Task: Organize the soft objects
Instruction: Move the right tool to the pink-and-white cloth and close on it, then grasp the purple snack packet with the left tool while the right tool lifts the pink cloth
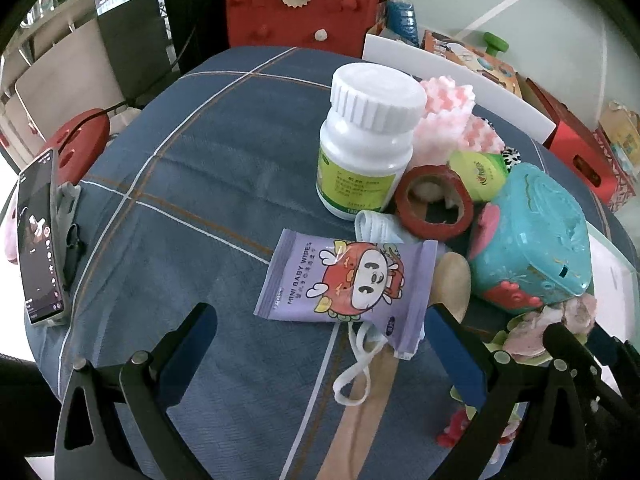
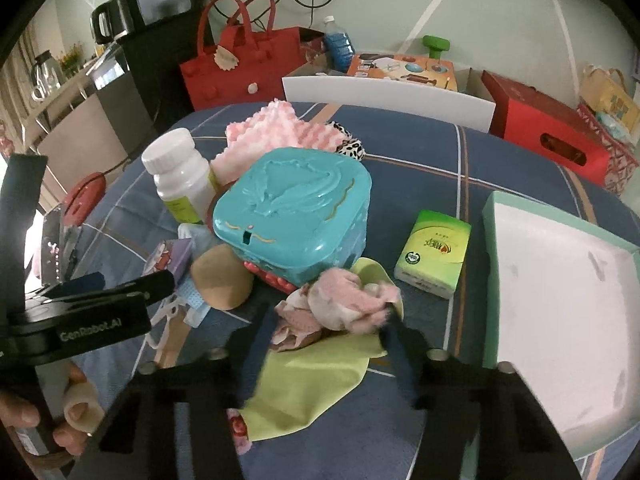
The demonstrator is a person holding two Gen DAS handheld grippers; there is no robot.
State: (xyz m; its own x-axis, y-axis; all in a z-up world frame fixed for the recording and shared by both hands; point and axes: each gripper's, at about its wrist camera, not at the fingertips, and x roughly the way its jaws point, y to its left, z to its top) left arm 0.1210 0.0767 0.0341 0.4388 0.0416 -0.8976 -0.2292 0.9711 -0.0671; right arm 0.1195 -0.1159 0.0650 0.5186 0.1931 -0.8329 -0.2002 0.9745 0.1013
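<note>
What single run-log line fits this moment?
right hand-held gripper: shut on pink cloth bundle | left hand-held gripper: open, over baby wipes packet

Teal box (image 2: 296, 216): glossy moulded plastic. Beside it, white bottle (image 2: 182, 174): smooth plastic. Pink cloth bundle (image 2: 344, 300): fuzzy, on matt green cloth (image 2: 316, 380). Counter cover (image 1: 208, 168): woven checked fabric.

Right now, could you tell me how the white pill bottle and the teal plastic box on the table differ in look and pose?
The white pill bottle is round, taller than it is wide, and stands upright with a ribbed screw cap. The teal plastic box is squarish with rounded corners, squat and broader. The bottle carries a yellow-green printed label; the box has a raised moulded pattern on its lid and red trim low on its side. Both are closed, hard containers resting on the blue checked cloth among softer items.
</note>
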